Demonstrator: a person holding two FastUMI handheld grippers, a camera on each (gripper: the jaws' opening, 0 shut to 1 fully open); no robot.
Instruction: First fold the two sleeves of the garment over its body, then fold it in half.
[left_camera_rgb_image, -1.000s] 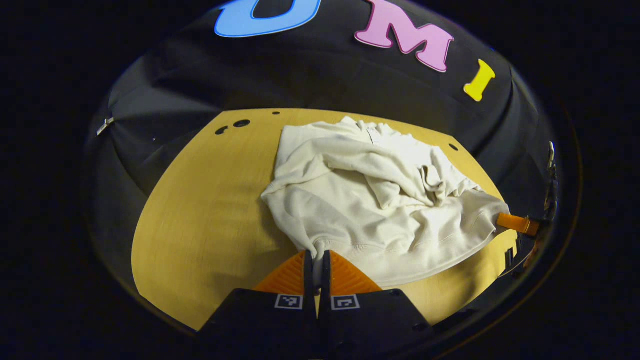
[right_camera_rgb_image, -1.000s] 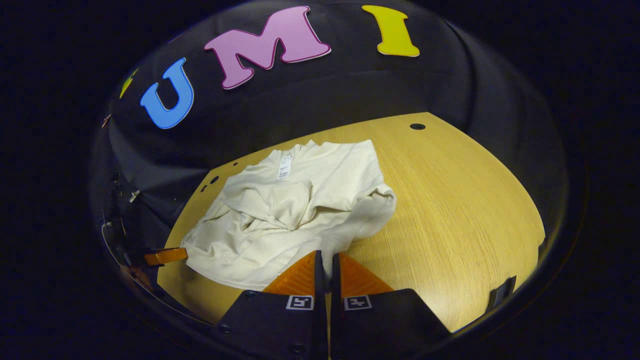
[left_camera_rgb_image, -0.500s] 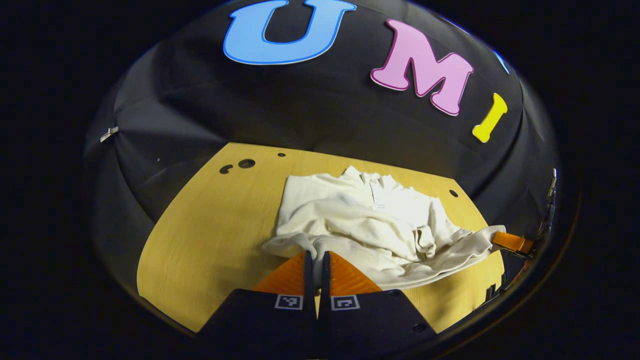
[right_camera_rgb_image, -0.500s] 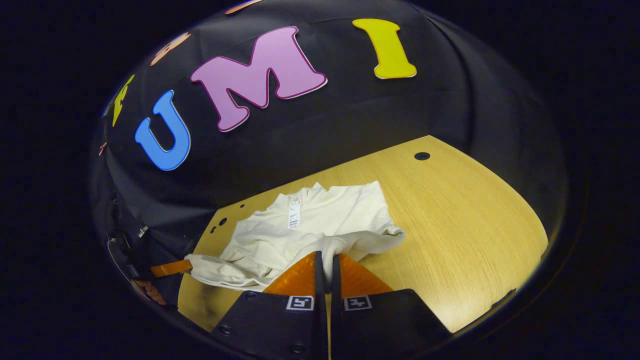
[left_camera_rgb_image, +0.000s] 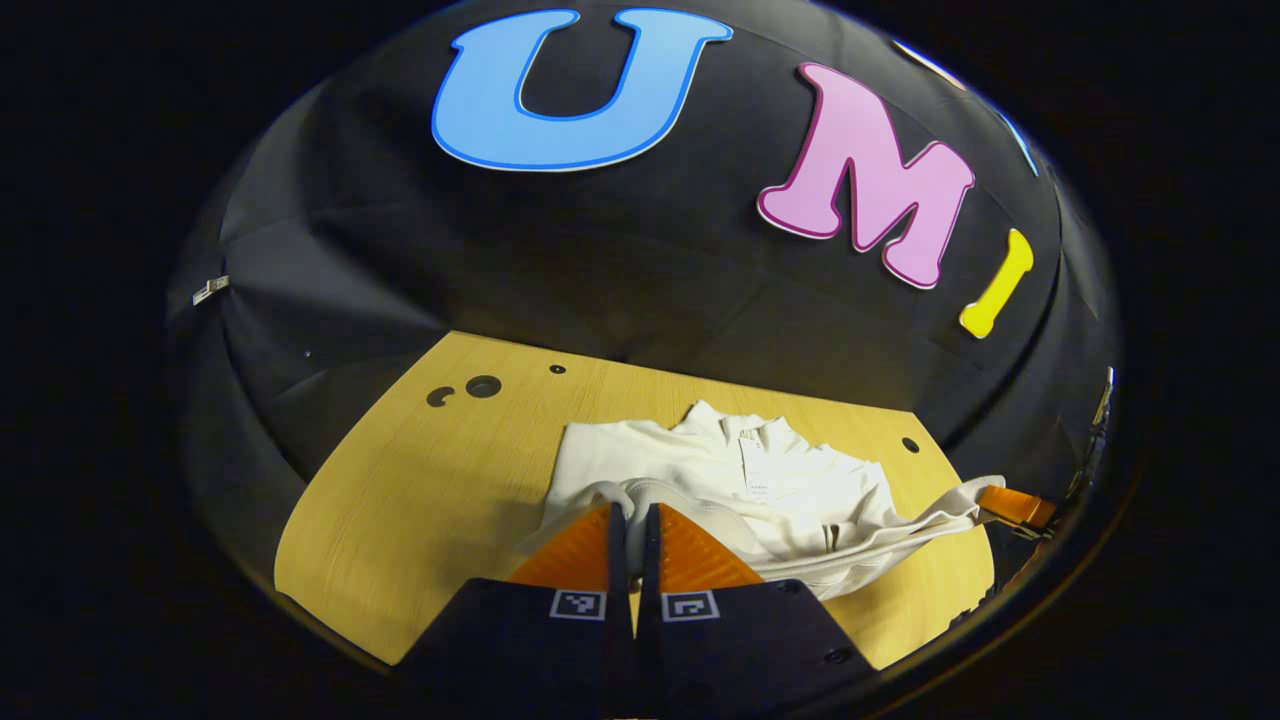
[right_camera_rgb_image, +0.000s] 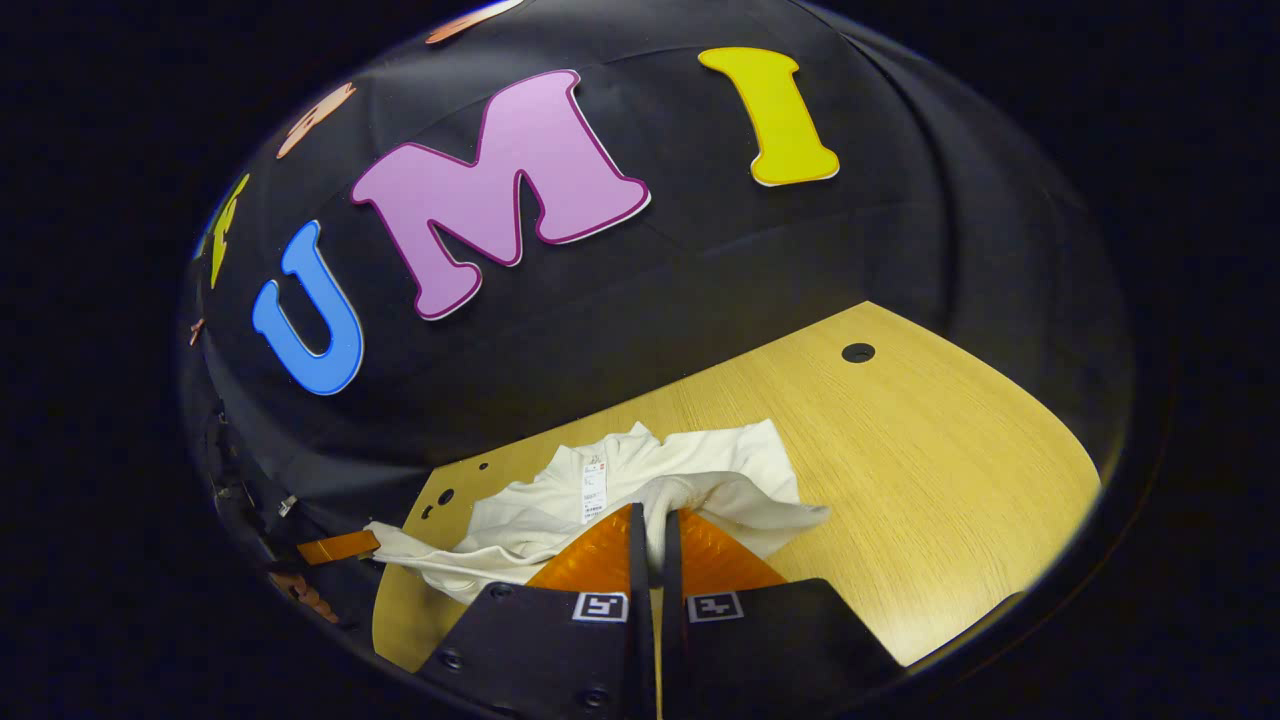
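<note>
The garment (left_camera_rgb_image: 760, 490) lies on the table (left_camera_rgb_image: 420, 480), toward its far side, collar and label at the far edge, and we have its near hem lifted in both hands. A second ago the whole body was spread out flat toward us, sleeves already crossed over the chest; now the hem has travelled well up and over, so that much less of the cloth shows and the raised edge hangs above the collar half. We read this as the halfway fold well under way, with the sleeve folds done.

Our left gripper (left_camera_rgb_image: 632, 515) is clenched on the hem at the garment's left corner, a band of cloth pinched between its fingers. Our right gripper (right_camera_rgb_image: 652, 520) is likewise clamped on the hem at the right corner, and from the left gripper view we see it at the far right (left_camera_rgb_image: 1015, 505) with the hem stretched taut between the two.

What remains, we judge, is to carry the hem on to the collar and lay it down evenly before letting go. The slack bunched under the raised edge could wrinkle if we lower it unevenly.
</note>
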